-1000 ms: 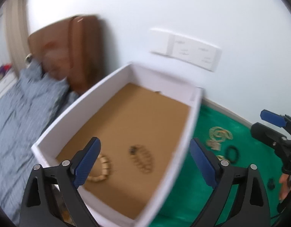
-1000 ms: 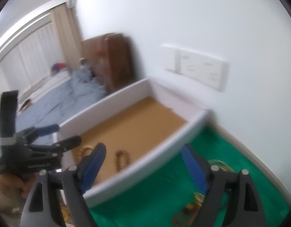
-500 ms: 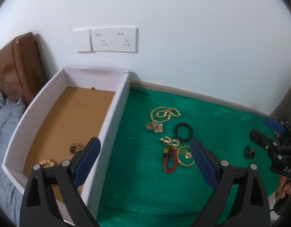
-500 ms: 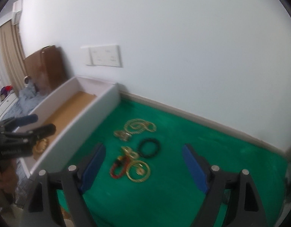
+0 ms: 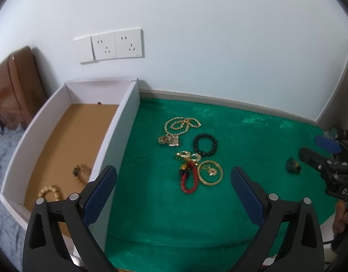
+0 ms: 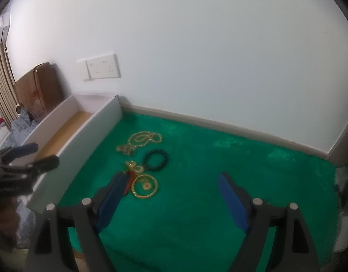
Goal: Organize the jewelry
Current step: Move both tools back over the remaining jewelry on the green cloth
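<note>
From the left wrist, the left gripper [image 5: 172,195] has swung off the box [image 5: 119,122], empty and apart, over the jewelry [image 5: 192,151] on the green cloth [image 5: 242,136]. From the right wrist, the right gripper [image 6: 171,195], also apart, seems ready for the gold hoop [image 6: 145,185].

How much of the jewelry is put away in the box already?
Done: two bead bracelets lie in the white box. In hand: nothing, the left gripper and right gripper are both open and empty. Left on the green cloth: gold chain, black bracelet, red bracelet, gold hoop and a small dark piece.
</note>
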